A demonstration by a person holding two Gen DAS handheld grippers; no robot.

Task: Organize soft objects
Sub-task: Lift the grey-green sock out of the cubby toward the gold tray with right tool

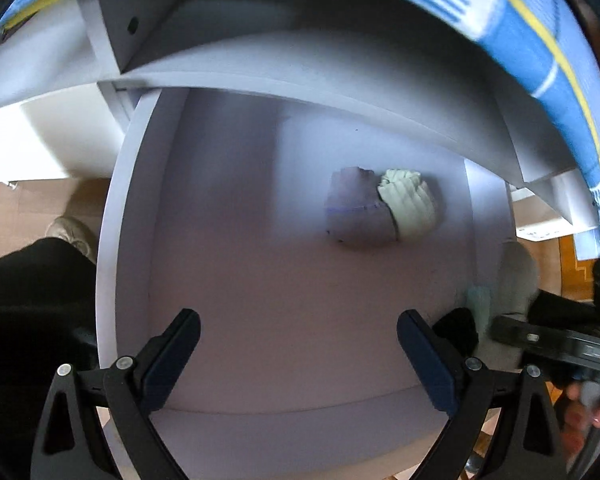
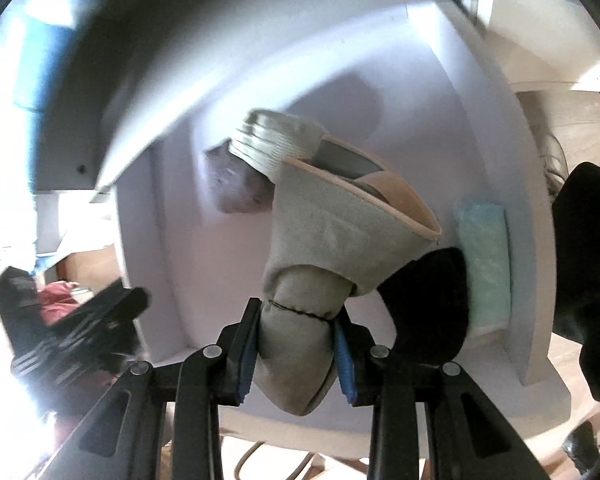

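Open white drawer (image 1: 112,248), seen from above in both views.

Contents, left wrist view: 2 rolled bundles touching each other right of centre, 1 grey-lilac roll (image 1: 356,208) and 1 pale green ribbed roll (image 1: 410,204). At the lower right wall, 1 black item (image 1: 458,330), partly hidden, with a mint sliver beside it.

Contents, right wrist view: same 2 rolls at upper centre, grey-lilac (image 2: 236,188) and ribbed green (image 2: 276,140); 1 black item (image 2: 428,304) and 1 mint folded cloth (image 2: 484,264) against the right wall, touching. Mint cloth plain here, barely visible in the other view.

Left tongs (image 1: 298,354): 2 fingers spread wide, nothing between them, above bare drawer floor at lower frame.

Right tongs (image 2: 296,354): clamped tight on 1 beige sock bundle (image 2: 324,232), pinched at its narrow rolled end, wide cuff flaring toward frame centre above the drawer. Bundle seen only in the right wrist view.

Blue striped cloth (image 1: 532,36), upper right, left wrist view only. 1 shoe (image 1: 70,230) at left edge.
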